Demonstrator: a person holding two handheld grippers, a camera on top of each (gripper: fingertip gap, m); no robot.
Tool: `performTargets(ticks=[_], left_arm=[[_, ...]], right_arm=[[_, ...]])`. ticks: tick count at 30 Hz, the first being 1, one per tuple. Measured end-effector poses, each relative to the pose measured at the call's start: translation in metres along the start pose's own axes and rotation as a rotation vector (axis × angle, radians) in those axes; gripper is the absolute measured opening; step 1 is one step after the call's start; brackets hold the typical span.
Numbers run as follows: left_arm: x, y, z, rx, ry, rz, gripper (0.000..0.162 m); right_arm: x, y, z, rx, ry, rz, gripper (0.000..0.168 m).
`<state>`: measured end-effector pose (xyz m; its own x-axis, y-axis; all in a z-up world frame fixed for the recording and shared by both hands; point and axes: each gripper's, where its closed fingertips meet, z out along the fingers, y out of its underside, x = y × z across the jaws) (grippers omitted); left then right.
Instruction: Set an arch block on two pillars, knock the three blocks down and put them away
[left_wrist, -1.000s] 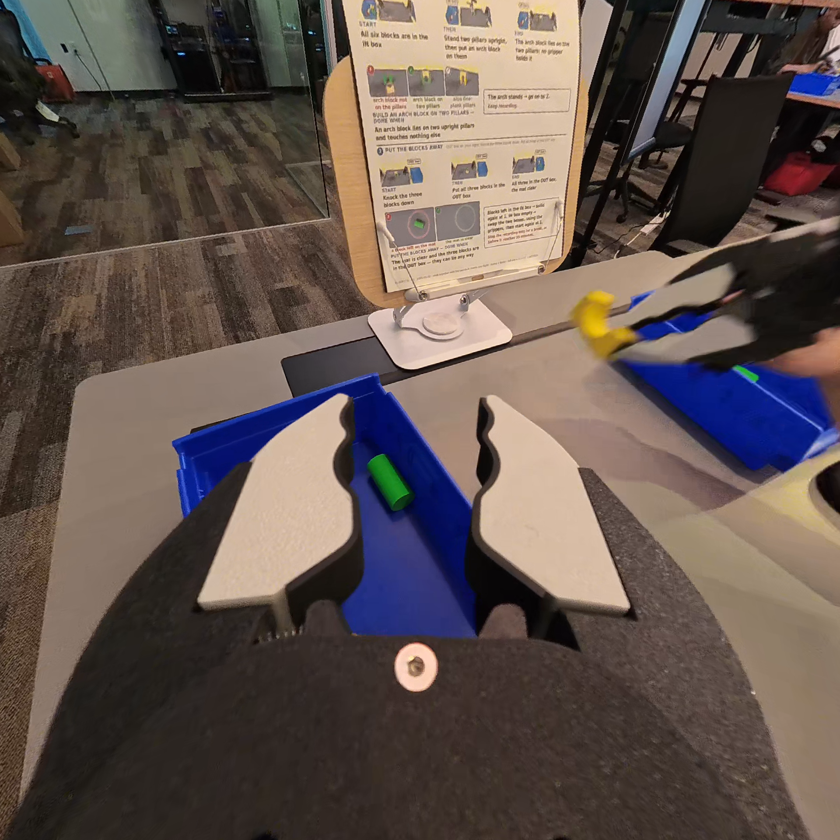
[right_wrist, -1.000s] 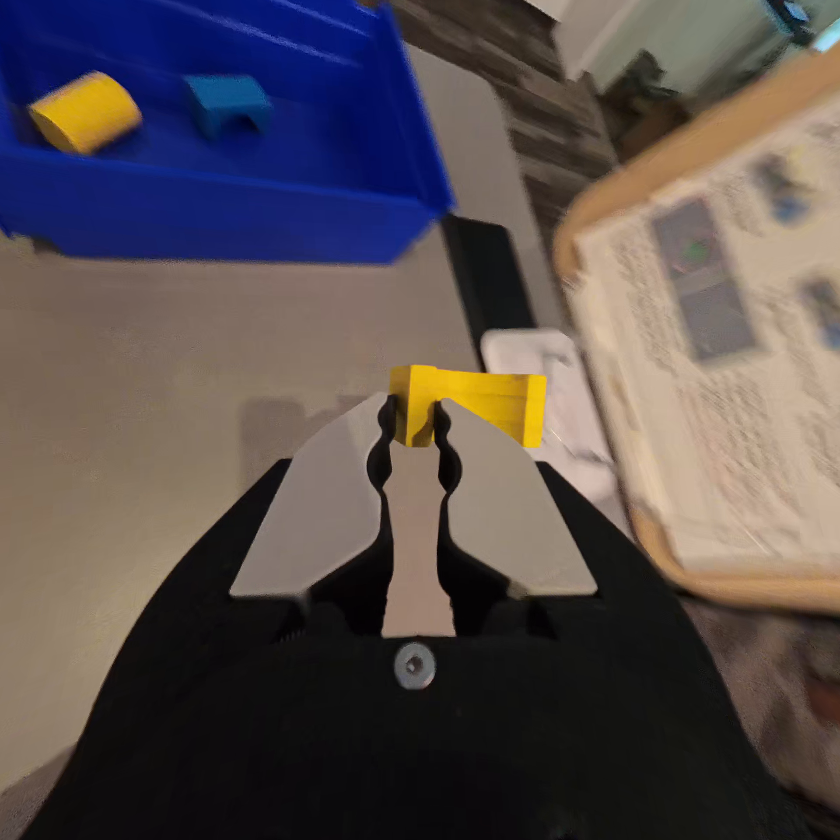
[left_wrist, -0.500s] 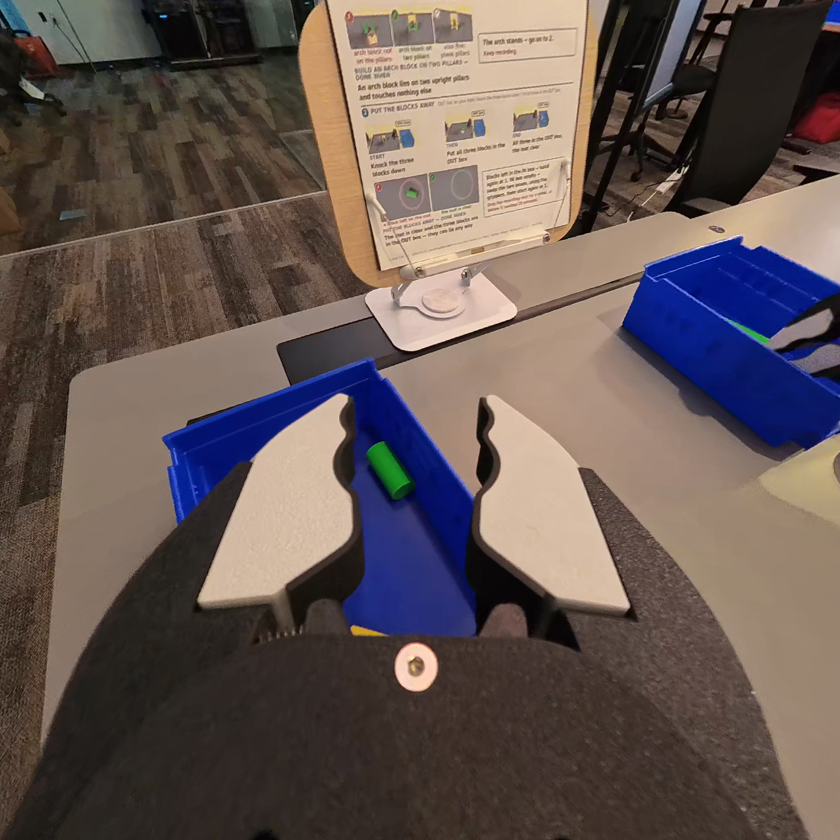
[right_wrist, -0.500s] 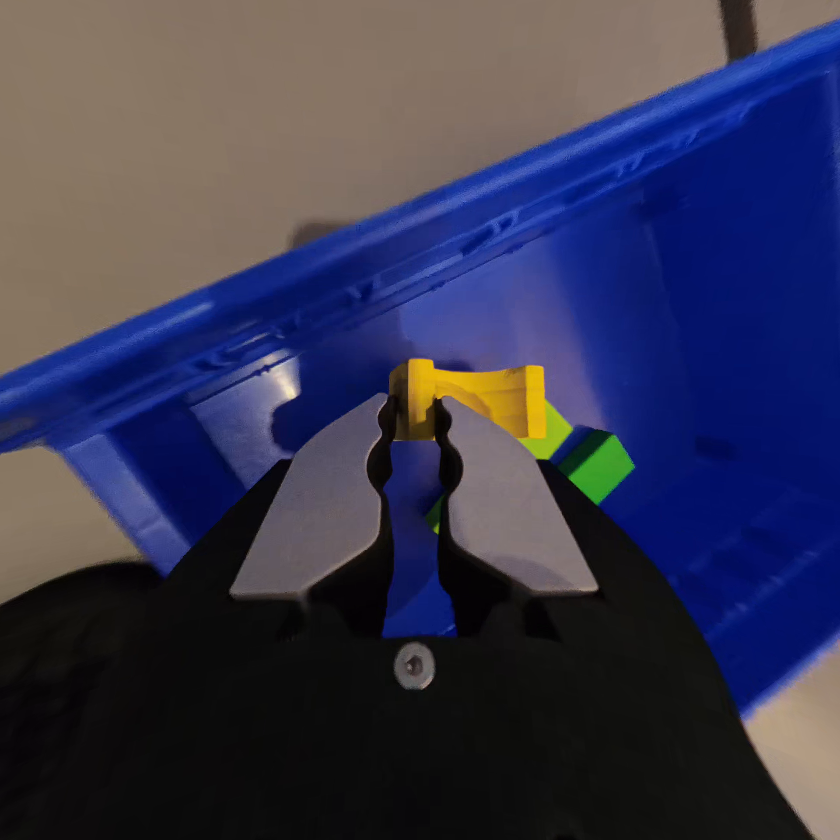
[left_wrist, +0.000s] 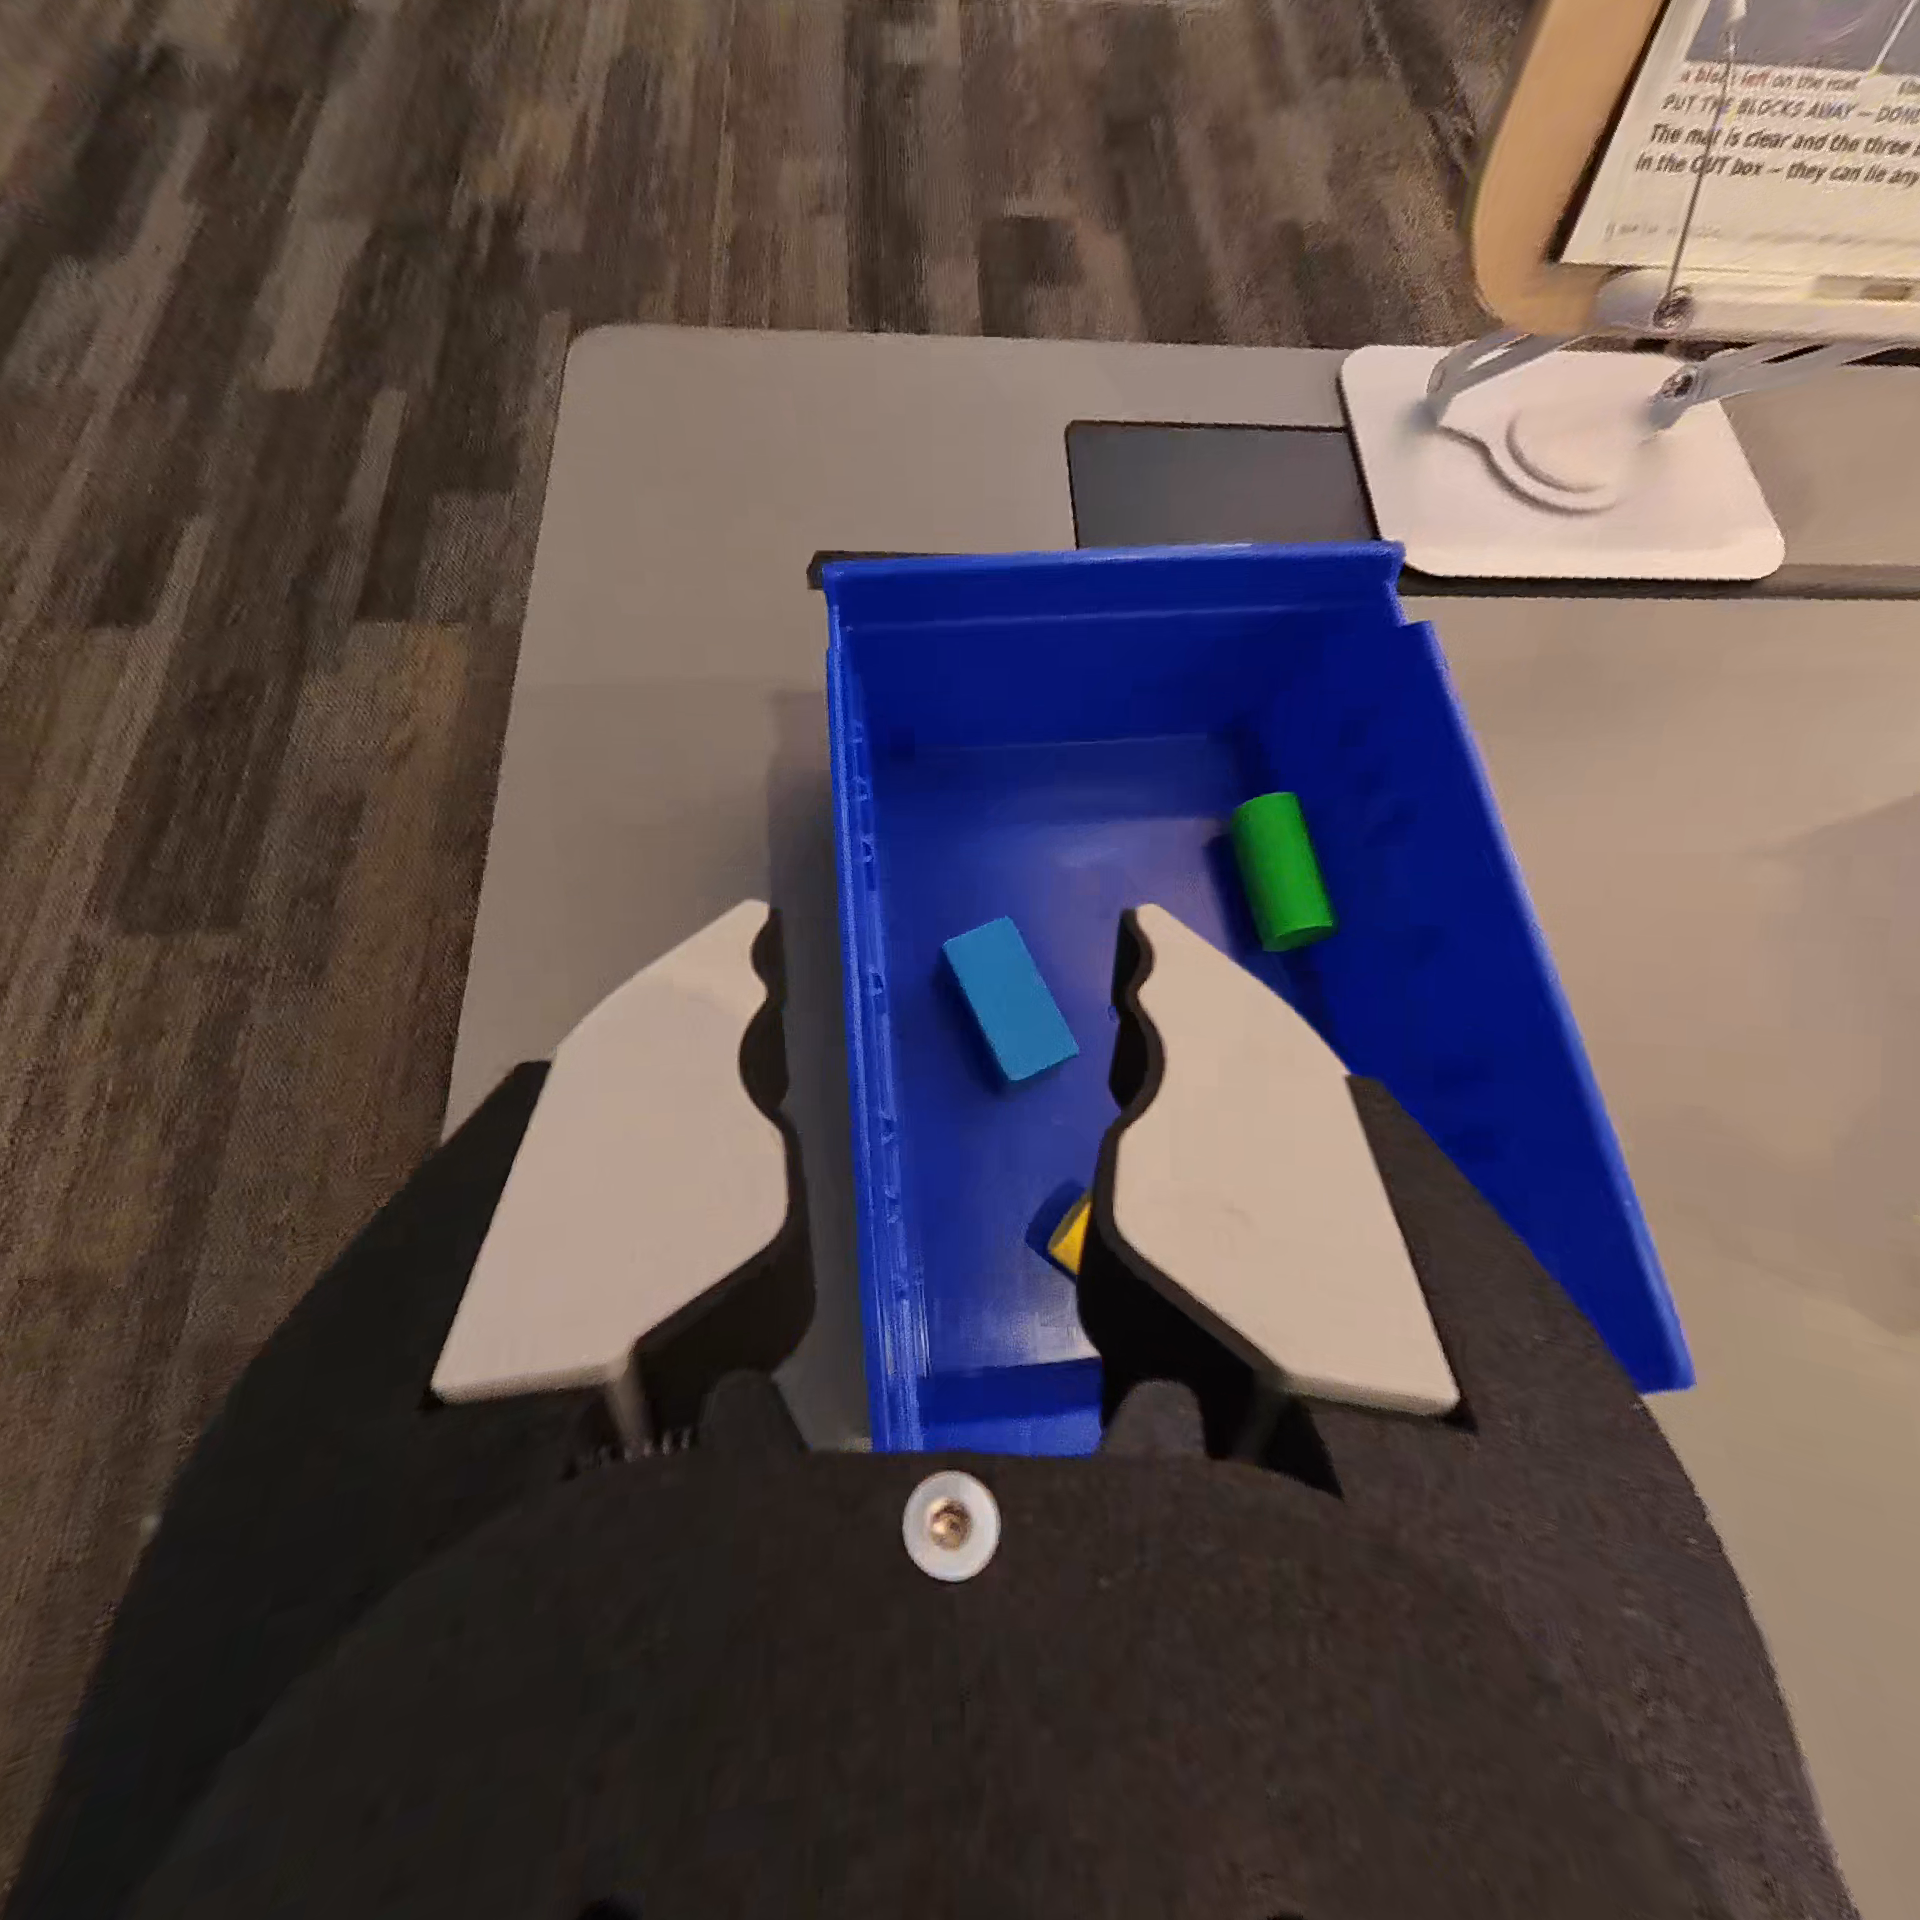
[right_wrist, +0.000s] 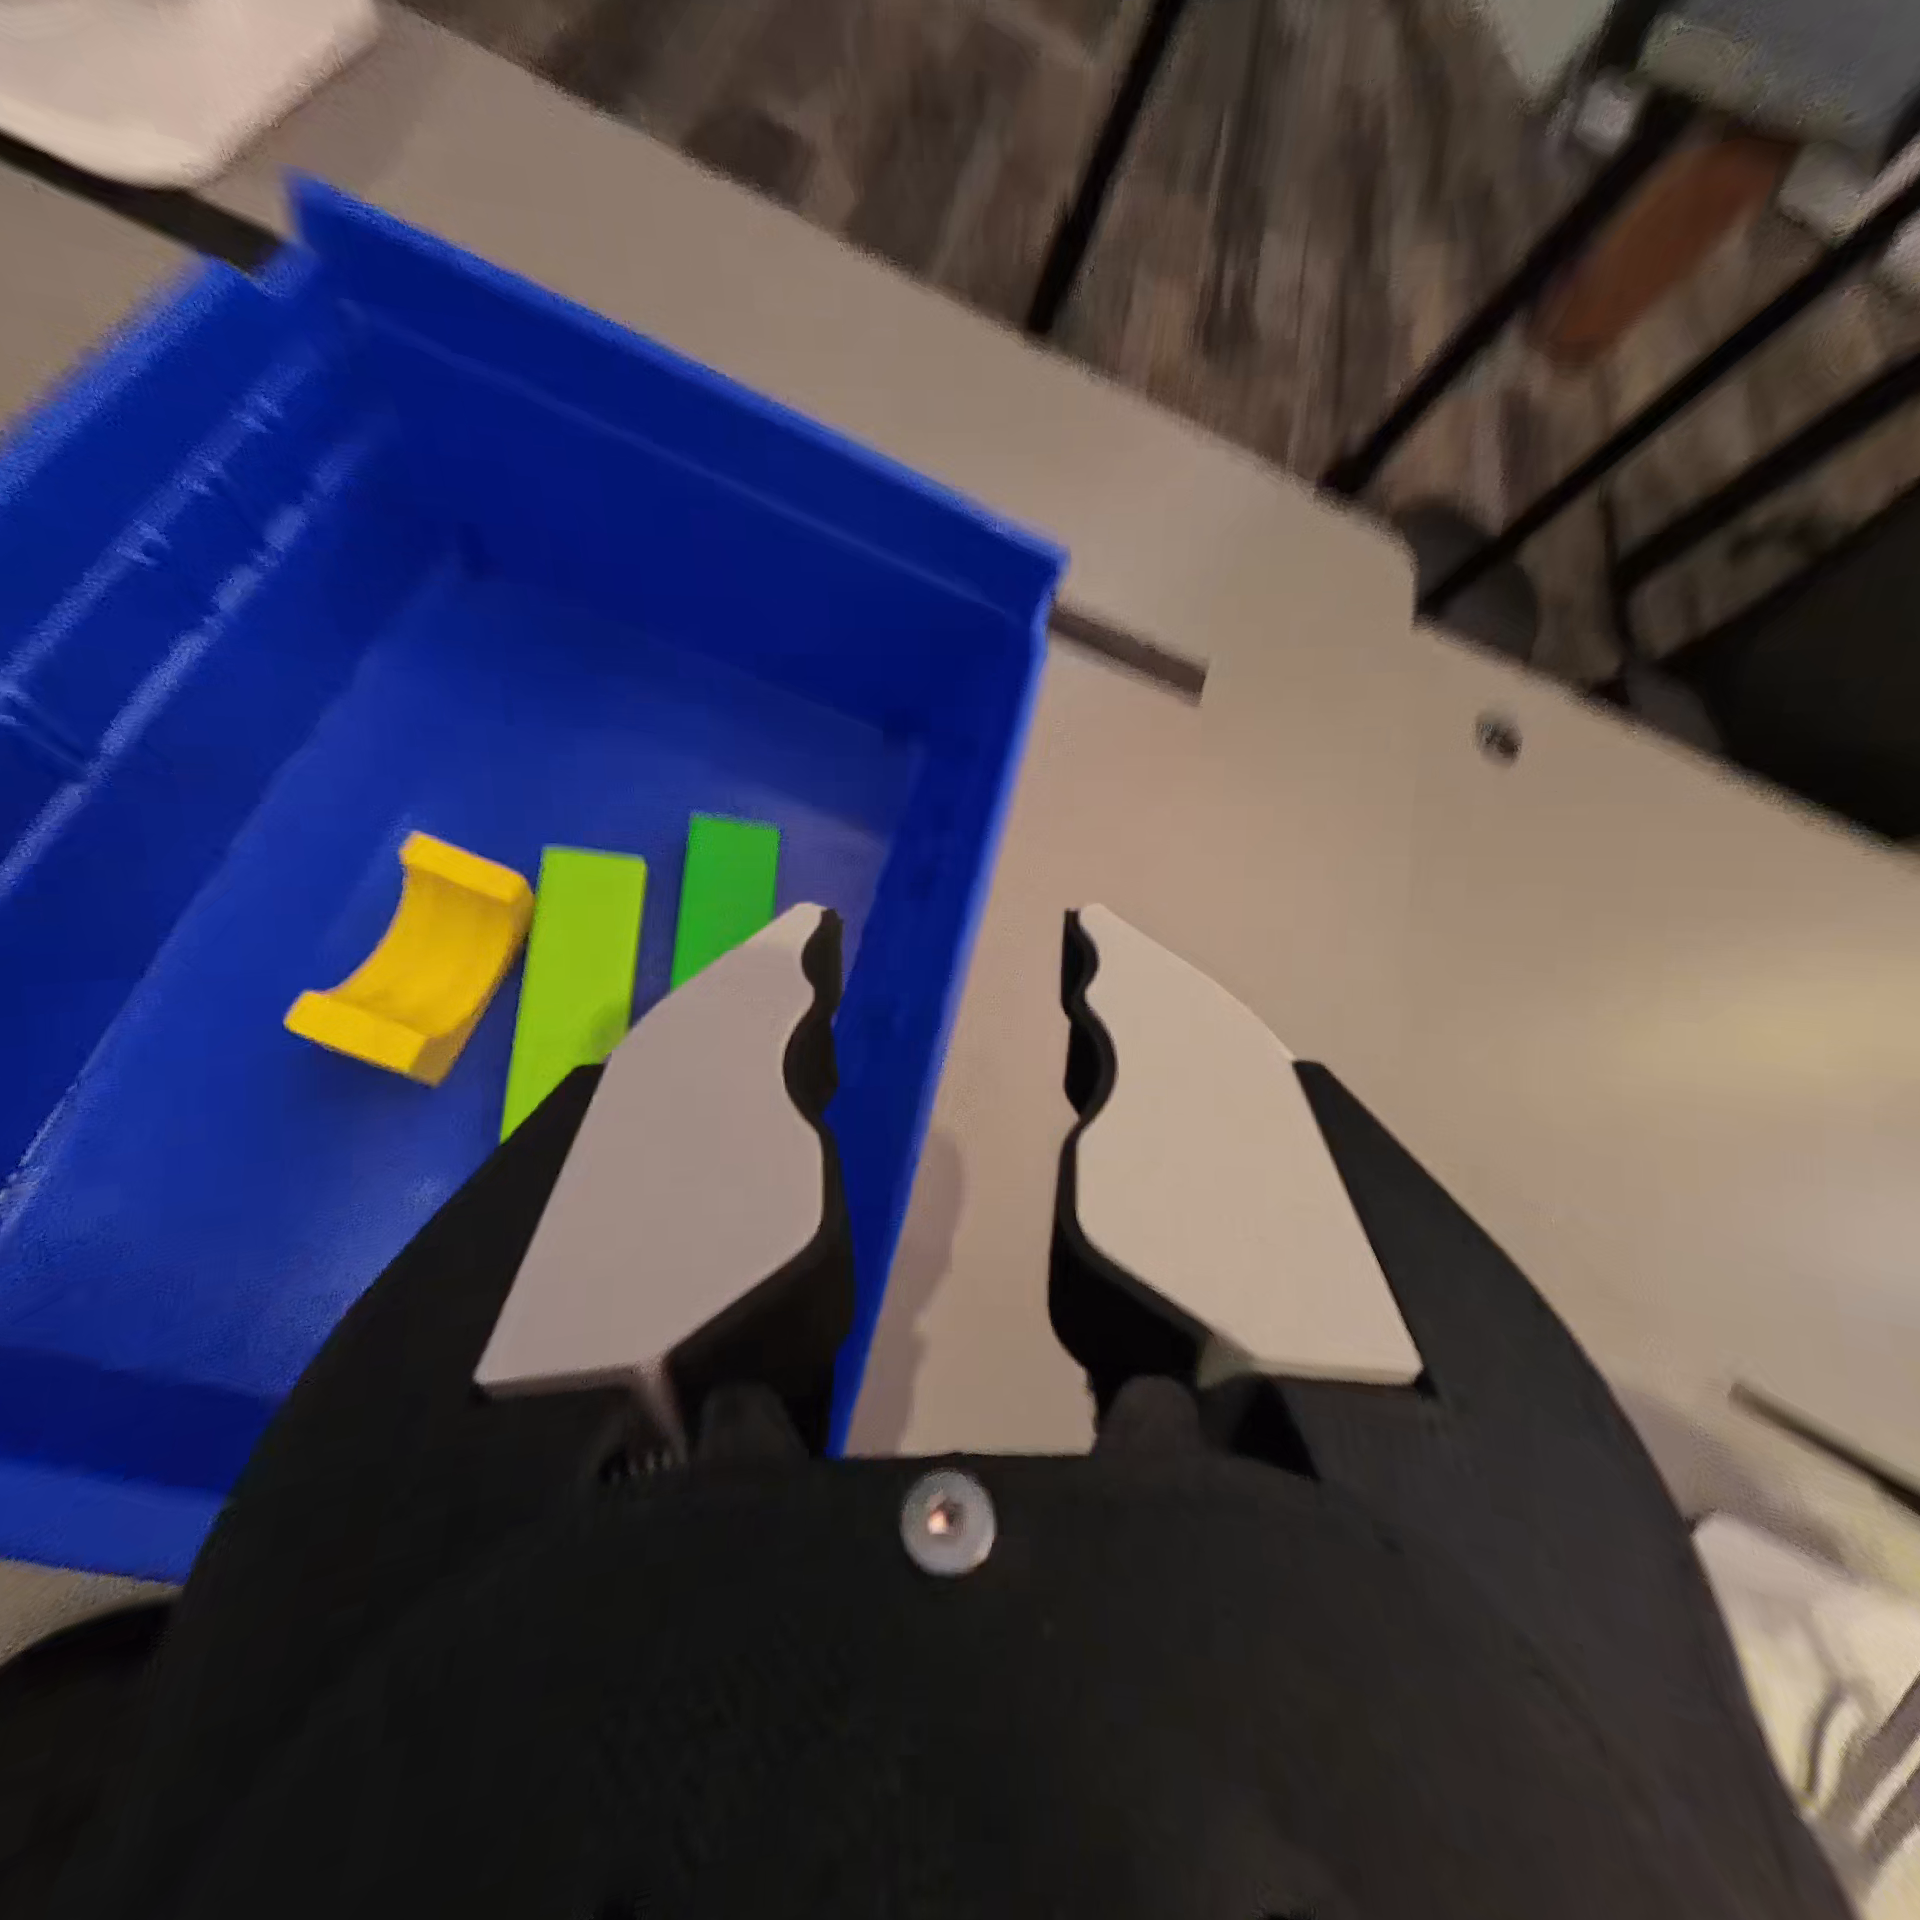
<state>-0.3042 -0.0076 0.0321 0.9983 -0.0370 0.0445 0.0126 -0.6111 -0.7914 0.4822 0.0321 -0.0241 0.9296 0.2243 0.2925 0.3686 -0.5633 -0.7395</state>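
Observation:
In the right wrist view the yellow arch block (right_wrist: 410, 961) lies in a blue bin (right_wrist: 665, 447) beside a light green block (right_wrist: 575, 977) and a darker green block (right_wrist: 725, 899). My right gripper (right_wrist: 945, 920) is open and empty, above the bin's right wall. In the left wrist view my left gripper (left_wrist: 945, 920) is open and empty above another blue bin (left_wrist: 1455, 883). That bin holds a light blue block (left_wrist: 1006, 1000), a green cylinder (left_wrist: 1280, 868) and a yellow block (left_wrist: 1068, 1236) half hidden by my right finger (left_wrist: 1247, 1164).
A grey table (left_wrist: 675, 623) carries both bins. A white stand (left_wrist: 1558, 468) with an instruction sheet on a wooden board (left_wrist: 1527, 187) and a black pad (left_wrist: 1205, 483) lie behind the left bin. Wood floor lies beyond the table's edge. Chair legs (right_wrist: 1558, 312) stand past the right bin. Across from one pair of fingers to the other is roughly 80 cm.
My right gripper opened and let go of the yellow arch block, which now lies in the bin. My left gripper opened wider and tilted down over its bin.

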Motion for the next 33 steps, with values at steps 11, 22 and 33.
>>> performTargets(ticks=[11,22,33], left_arm=[[-0.008,0.058,0.043,-0.370,-0.082,-0.008,0.063],[-0.018,0.099,0.069,-0.597,-0.162,0.037,0.059],[-0.023,0.104,0.068,-0.594,-0.122,-0.006,0.046]], right_arm=[[-0.039,0.100,0.030,-0.665,-0.279,0.277,0.009],[-0.045,0.102,0.030,-0.711,-0.365,0.434,0.009],[-0.044,0.103,0.030,-0.719,-0.341,0.393,0.009]])
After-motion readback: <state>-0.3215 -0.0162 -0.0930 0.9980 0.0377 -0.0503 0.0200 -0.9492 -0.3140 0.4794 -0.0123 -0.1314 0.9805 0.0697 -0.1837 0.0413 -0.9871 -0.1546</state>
